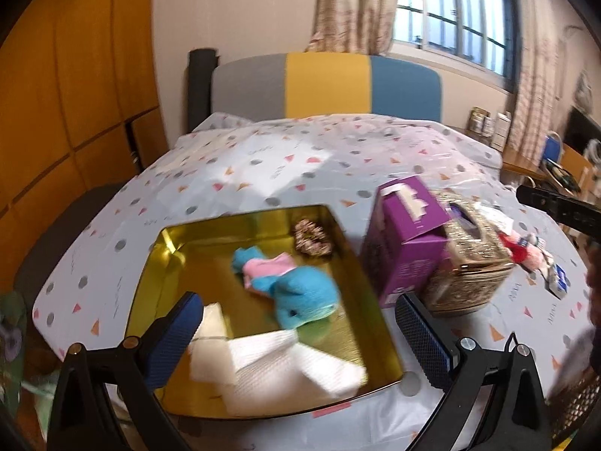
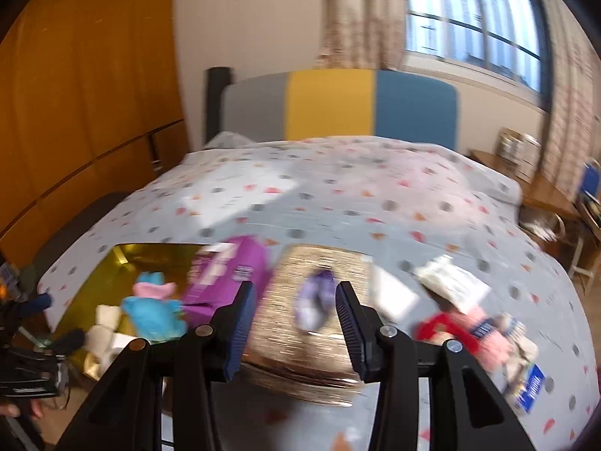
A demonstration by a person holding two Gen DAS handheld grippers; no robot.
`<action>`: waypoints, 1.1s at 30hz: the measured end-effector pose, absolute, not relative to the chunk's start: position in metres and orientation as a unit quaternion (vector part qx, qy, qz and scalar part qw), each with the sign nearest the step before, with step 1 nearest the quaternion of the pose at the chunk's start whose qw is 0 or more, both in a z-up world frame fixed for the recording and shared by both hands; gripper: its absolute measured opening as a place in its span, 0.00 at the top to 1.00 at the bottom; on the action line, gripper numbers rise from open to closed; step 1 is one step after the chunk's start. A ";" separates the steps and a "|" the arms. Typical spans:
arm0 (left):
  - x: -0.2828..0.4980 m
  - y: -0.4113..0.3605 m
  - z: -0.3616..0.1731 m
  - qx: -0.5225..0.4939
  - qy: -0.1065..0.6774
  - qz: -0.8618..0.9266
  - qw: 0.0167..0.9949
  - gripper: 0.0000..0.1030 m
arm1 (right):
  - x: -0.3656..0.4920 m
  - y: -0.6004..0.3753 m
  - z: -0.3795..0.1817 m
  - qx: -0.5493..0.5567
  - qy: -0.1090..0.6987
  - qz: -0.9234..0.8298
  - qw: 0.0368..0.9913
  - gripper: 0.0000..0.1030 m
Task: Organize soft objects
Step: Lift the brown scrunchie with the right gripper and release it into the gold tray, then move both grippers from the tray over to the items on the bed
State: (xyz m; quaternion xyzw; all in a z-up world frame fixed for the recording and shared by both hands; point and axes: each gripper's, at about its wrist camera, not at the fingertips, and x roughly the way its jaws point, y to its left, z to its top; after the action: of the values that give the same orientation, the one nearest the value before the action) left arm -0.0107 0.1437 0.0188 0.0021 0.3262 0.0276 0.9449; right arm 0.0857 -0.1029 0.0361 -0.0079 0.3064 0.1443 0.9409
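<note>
Both grippers empty: left gripper (image 1: 300, 338) jaws wide above gold tray (image 1: 360, 274) holding blue plush (image 1: 300, 297); right gripper (image 2: 293, 330) part-open over glittery tissue box (image 2: 300, 338); next, centre on red-and-pink soft toy (image 2: 465, 330) near bed's right edge, pinch gently.

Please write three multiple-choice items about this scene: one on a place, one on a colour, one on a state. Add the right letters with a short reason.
1. Where does the blue plush toy lie?
A. in the gold tray
B. on the purple box
C. on the floor

2. Which colour is the middle stripe of the headboard?
A. green
B. yellow
C. red

3. How is the left tool?
A. shut on a tissue
B. shut on the toy
C. open, holding nothing

Answers: 1 A, the toy rests on the tray's gold bottom beside white tissues. 2 B, yellow stands between grey and blue. 3 C, its jaws stand wide apart and nothing is between the pads.
</note>
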 end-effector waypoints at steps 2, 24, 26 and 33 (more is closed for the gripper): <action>-0.010 0.132 0.026 0.009 0.319 0.011 0.948 0.00 | 0.088 -0.127 0.034 0.001 0.310 0.119 0.943 0.57; 0.055 -0.022 0.064 0.073 0.329 -0.174 0.925 0.00 | 0.105 -0.369 -0.045 0.249 0.373 -0.127 0.885 0.57; 0.057 -0.031 0.063 0.080 0.329 -0.184 0.923 0.00 | 0.109 -0.357 -0.045 0.242 0.385 -0.096 0.885 0.57; 0.056 -0.037 0.049 0.078 0.351 -0.219 0.907 0.00 | 0.157 -0.276 -0.038 0.064 0.433 0.108 0.893 0.57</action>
State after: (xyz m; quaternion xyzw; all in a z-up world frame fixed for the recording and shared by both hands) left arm 0.0561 -0.0374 0.0495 0.0781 0.3506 -0.2193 0.9072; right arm 0.1567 -0.2759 -0.0383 0.0641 0.4331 0.1078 0.8926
